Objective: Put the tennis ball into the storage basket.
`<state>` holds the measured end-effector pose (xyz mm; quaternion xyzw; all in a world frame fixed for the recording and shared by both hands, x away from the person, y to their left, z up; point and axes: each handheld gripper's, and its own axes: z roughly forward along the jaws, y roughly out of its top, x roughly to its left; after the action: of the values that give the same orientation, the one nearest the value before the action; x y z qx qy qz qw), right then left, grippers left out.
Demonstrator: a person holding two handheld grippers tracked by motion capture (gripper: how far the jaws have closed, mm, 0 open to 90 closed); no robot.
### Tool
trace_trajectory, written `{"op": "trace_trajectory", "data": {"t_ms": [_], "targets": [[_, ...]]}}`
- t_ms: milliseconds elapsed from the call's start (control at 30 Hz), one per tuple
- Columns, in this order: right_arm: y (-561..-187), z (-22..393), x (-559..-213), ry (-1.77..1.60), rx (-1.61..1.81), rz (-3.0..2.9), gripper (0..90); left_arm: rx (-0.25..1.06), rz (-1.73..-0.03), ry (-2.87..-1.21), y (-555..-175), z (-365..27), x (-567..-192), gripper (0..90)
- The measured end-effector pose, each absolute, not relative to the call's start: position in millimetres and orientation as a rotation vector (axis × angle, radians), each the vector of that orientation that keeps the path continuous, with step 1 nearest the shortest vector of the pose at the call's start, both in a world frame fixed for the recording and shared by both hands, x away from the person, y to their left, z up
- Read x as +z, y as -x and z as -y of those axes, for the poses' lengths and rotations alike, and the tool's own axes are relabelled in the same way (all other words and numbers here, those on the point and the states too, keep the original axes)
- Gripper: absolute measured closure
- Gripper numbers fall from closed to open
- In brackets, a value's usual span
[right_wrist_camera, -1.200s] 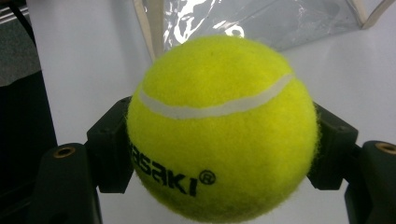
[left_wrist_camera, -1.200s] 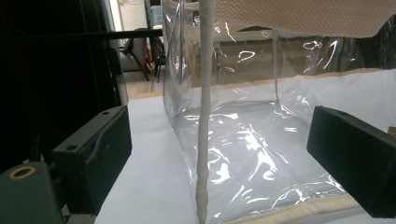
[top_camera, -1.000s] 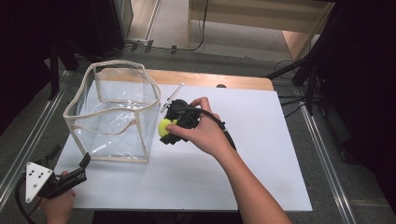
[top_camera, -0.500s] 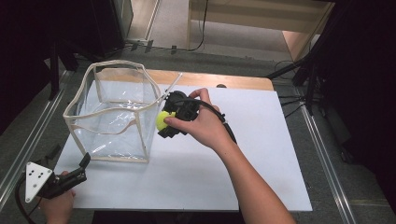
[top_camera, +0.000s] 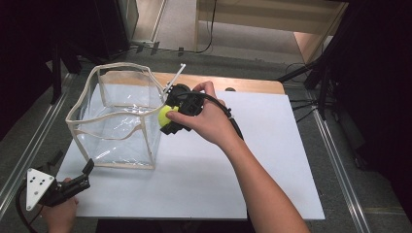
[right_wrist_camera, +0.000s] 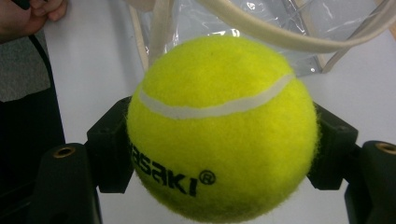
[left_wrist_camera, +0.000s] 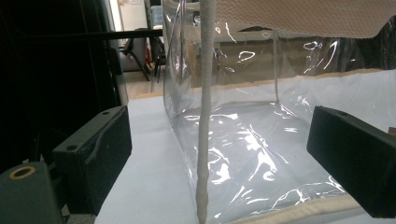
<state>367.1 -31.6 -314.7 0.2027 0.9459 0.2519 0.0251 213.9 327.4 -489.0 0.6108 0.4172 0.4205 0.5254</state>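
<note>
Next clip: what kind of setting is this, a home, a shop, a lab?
Most likely a lab or recording workspace, not a home: a plain white table framed by metal rails, cables trailing across a bare floor, and dark surroundings.

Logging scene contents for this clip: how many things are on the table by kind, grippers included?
Tennis ball: 1, yellow, held in the right gripper
Clear plastic bag with beige trim: 1
Handheld grippers: 2, counting the left gripper, open near the bag's corner
White table mat: 1
Total: 5
</note>
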Motion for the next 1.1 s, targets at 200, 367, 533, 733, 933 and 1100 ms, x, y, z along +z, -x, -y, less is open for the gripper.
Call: {"op": "trace_trajectory", "data": {"t_ms": [200, 367, 533, 733, 933, 1100], "targets": [[-372.2, 27.4, -308.5, -0.618, 0.782, -2.925, 23.7, 1.004, -0.998, -1.456, -214.2, -327.3, -489.1, 6.9], [-375.2, 24.2, -303.7, -0.625, 0.780, -2.921, 23.7, 1.003, -0.998, -1.453, -214.3, -327.5, -489.1, 6.9], [-378.7, 22.0, -300.5, -0.628, 0.788, -2.920, 23.7, 1.003, -0.998, -1.452, -214.4, -327.5, -489.1, 6.9], [-382.8, 20.8, -295.1, -0.631, 0.781, -2.918, 23.7, 1.003, -0.998, -1.451, -214.5, -327.6, -489.1, 6.9], [-386.7, 20.0, -288.7, -0.624, 0.785, -2.907, 23.7, 1.003, -0.999, -1.452, -214.6, -327.8, -489.0, 6.9], [-389.9, 18.3, -284.2, -0.623, 0.779, -2.903, 23.7, 0.998, -1.001, -1.447, -214.5, -327.7, -489.1, 6.9]]}}
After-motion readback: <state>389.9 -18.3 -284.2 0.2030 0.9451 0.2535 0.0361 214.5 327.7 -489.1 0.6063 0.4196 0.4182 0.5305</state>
